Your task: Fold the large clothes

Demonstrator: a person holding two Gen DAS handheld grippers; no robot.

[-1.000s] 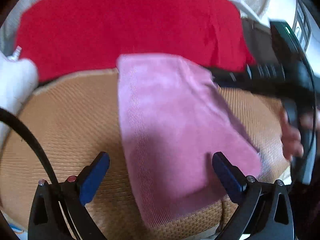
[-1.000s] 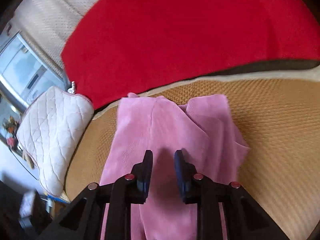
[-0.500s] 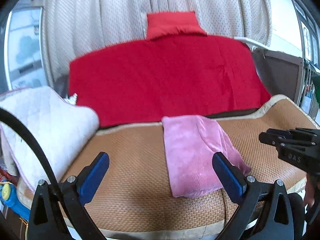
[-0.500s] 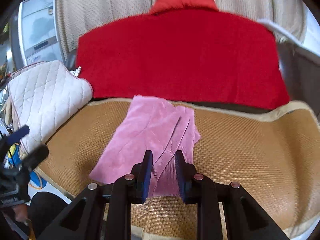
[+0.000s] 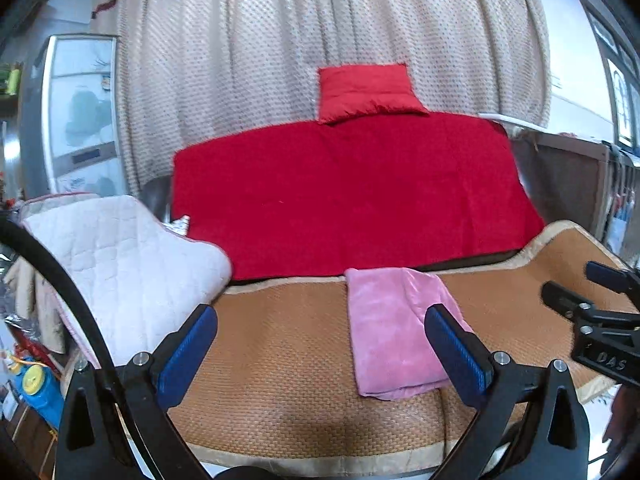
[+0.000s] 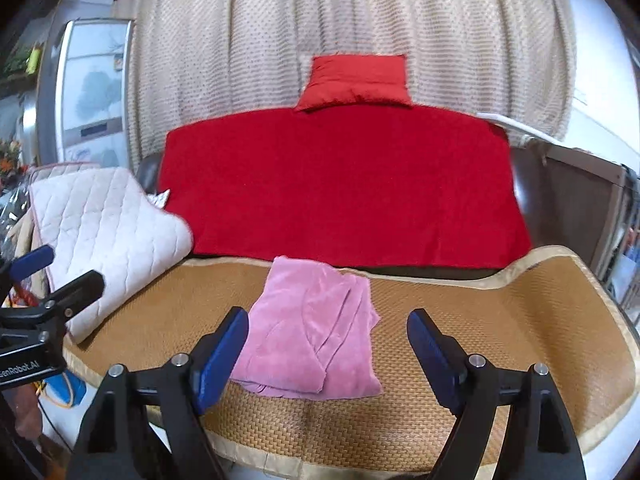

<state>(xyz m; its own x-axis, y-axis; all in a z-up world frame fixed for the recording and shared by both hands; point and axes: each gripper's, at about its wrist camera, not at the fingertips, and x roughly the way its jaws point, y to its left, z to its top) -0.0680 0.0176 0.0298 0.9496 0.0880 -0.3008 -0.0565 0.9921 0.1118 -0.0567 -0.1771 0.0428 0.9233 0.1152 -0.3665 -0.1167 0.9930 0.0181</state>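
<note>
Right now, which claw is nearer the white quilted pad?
Left. The left claw hovers beside the white quilted pad; the right claw, jaws opening on nothing, is beyond the pink cloth, away from it.

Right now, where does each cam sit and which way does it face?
Left wrist: on the left gripper, facing the mat; own open fingers, right gripper at right edge.
Right wrist: on the right gripper, same facing; own jaws opening, nothing between.
Shared: pink garment, red blanket, quilted cushion.
</note>
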